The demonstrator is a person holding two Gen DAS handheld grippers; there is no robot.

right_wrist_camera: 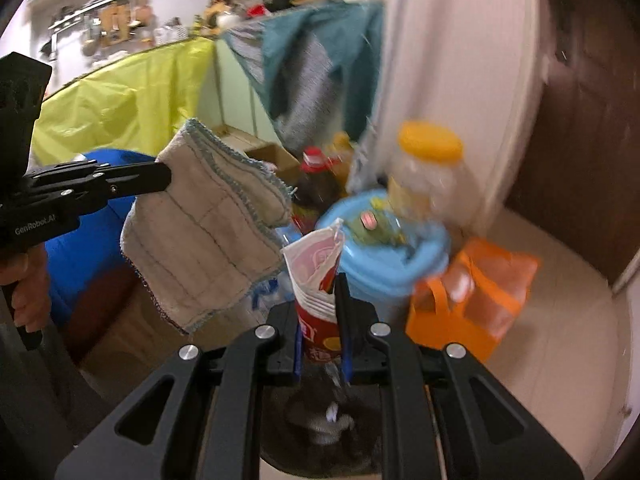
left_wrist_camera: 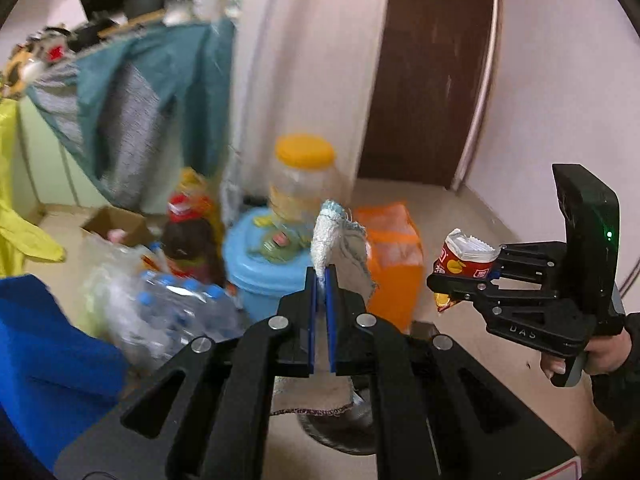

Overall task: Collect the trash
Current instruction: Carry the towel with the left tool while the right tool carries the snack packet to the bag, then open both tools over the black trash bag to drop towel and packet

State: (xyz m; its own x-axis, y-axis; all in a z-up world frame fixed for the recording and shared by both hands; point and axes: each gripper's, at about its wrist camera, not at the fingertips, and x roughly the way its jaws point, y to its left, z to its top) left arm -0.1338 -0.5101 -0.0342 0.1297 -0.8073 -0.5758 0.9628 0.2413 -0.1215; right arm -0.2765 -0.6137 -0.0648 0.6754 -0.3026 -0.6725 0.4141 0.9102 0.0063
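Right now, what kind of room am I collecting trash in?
Probably a cluttered home kitchen or utility corner. Utensils hang on a wall rack, a blue bin already holds rubbish, and bottles, including a big yellow-capped jar, stand on the tiled floor by a brown door.

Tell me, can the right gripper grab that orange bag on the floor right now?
Probably not: the right gripper is already shut on a red snack wrapper. The path to the orange bag looks clear otherwise.
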